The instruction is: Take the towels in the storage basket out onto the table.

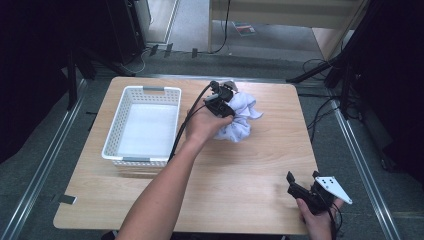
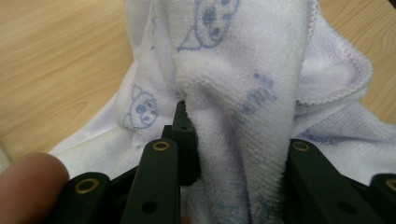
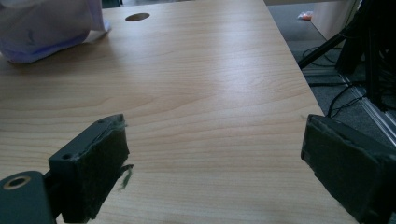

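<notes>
Item: white towel [image 1: 239, 117], bunched on counter [image 1: 240, 170] beside empty white basket [image 1: 142, 122]. Left claw [image 1: 223, 100] clenched on a fold; right claw [image 1: 303, 181] released, idle. Transfer to basket likely pending.

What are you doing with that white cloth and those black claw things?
A person's left hand-held gripper is pinching a fold of the white towel on the wooden table, beside an empty white basket. The right hand-held gripper rests open near the table's front corner, holding nothing.
</notes>
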A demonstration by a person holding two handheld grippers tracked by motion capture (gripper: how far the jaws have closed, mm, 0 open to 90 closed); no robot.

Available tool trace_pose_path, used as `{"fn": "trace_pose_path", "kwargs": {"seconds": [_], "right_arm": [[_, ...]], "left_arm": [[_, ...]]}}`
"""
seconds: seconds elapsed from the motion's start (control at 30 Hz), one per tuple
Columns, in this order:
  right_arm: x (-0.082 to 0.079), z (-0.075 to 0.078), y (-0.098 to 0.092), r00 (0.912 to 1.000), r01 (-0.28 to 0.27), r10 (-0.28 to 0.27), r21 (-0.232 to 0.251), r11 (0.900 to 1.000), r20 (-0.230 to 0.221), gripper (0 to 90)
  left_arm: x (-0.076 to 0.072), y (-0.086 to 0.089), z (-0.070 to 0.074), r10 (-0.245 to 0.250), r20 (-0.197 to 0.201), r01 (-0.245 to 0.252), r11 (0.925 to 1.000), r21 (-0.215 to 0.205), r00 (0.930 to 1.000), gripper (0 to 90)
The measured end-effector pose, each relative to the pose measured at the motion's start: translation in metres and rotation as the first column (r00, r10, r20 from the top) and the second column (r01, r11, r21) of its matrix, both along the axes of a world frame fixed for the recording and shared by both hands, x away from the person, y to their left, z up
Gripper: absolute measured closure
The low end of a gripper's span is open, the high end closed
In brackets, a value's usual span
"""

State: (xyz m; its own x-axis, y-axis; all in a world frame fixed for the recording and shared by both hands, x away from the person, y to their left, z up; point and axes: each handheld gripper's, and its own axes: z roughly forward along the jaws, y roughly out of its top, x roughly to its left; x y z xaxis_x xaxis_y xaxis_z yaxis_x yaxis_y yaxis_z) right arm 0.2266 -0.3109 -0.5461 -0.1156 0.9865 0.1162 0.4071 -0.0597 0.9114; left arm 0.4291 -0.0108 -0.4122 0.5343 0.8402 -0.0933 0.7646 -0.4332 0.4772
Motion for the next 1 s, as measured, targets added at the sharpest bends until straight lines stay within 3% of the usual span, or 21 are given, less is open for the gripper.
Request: {"fn": "trace_pose_path", "kwargs": {"seconds": [0.13, 0.23, 0.3, 0.37, 0.43, 0.5, 0.57, 0.63, 0.83, 1.0], "right_arm": [[0.000, 0.000, 0.000, 1.0000, 0.001, -0.001, 0.001, 1.000, 0.001, 7.4], [0.000, 0.000, 0.000, 1.0000, -0.001, 0.001, 0.000, 1.000, 0.003, 7.4], [0.000, 0.000, 0.000, 1.0000, 0.000, 0.000, 0.000, 1.000, 0.003, 7.4], [0.000, 0.000, 0.000, 1.0000, 0.000, 0.000, -0.001, 1.000, 0.003, 7.4], [0.000, 0.000, 0.000, 1.0000, 0.001, -0.001, 0.001, 1.000, 0.002, 7.4], [0.000, 0.000, 0.000, 1.0000, 0.002, -0.002, 0.000, 1.000, 0.001, 7.4], [0.000, 0.000, 0.000, 1.0000, 0.002, -0.002, -0.001, 1.000, 0.001, 7.4], [0.000, 0.000, 0.000, 1.0000, 0.002, -0.002, 0.000, 1.000, 0.000, 7.4], [0.000, 0.000, 0.000, 1.0000, 0.004, -0.004, -0.001, 1.000, 0.001, 7.4], [0.000, 0.000, 0.000, 1.0000, 0.004, -0.004, -0.001, 1.000, -0.002, 7.4]], "left_arm": [[0.000, -0.005, -0.016, 0.018, 0.005, -0.018, 0.9998, -0.006, 0.9998, 66.9], [0.000, -0.002, -0.021, 0.028, -0.002, -0.028, 0.9990, -0.035, 0.9996, 58.6], [-0.001, -0.002, -0.022, 0.047, -0.003, -0.047, 0.9985, -0.027, 0.9989, 45.9], [-0.003, -0.002, -0.020, 0.060, 0.007, -0.060, 0.9982, -0.006, 0.9982, 25.7], [-0.004, 0.002, -0.015, 0.074, 0.026, -0.074, 0.9971, -0.016, 0.9969, 17.0], [-0.005, 0.007, -0.010, 0.081, 0.011, -0.081, 0.9961, -0.035, 0.9967, 9.8], [-0.006, 0.011, -0.006, 0.072, -0.001, -0.072, 0.9971, -0.023, 0.9974, 1.3], [-0.008, 0.017, -0.003, 0.074, 0.007, -0.074, 0.9971, -0.015, 0.9972, 0.0], [-0.013, 0.047, 0.008, 0.120, 0.026, -0.118, 0.9916, -0.052, 0.9925, 0.0], [-0.017, 0.071, 0.011, 0.143, 0.040, -0.142, 0.9891, -0.040, 0.9889, 0.0]]}}
